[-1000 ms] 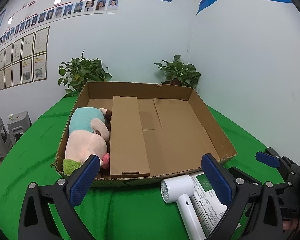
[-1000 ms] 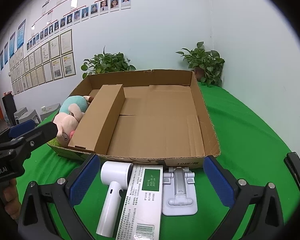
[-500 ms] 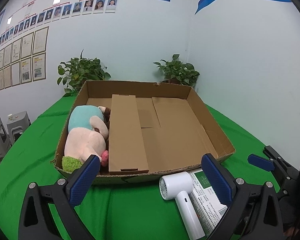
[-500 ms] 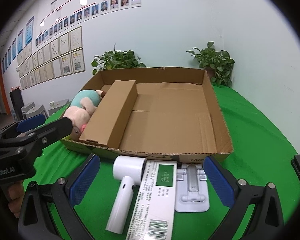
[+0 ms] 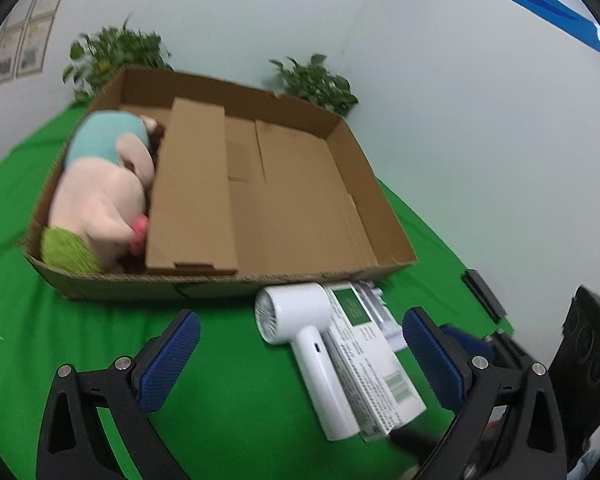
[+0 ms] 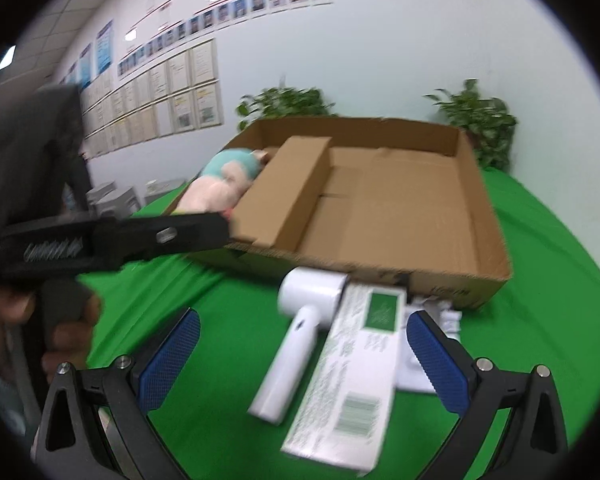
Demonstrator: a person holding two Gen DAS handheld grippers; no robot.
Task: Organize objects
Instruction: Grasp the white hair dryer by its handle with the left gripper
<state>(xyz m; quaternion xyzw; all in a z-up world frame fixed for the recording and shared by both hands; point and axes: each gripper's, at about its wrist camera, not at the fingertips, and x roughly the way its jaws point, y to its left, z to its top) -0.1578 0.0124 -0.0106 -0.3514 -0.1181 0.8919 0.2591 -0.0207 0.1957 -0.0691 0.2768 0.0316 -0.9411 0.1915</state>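
Blue-padded jaws gape wide and empty on both grippers, above three white items lying just outside the box.

Under the right gripper [image 6: 302,354] the hair dryer [image 6: 296,336], carton [image 6: 350,376] and white stand [image 6: 432,344] lie touching, so closing on one may well drag a neighbour; the left gripper [image 5: 300,354] crowds in beside it, and the two could collide. A plush toy [image 5: 100,188] fills the cardboard box's [image 5: 396,240] left compartment. Green cloth [image 5: 236,400] covers the table; potted plants [image 6: 480,128] and framed papers [image 6: 180,96] line the pale walls.

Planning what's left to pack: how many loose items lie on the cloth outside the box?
3: a hair dryer, a long carton beside it, and a white stand mostly hidden behind the carton.
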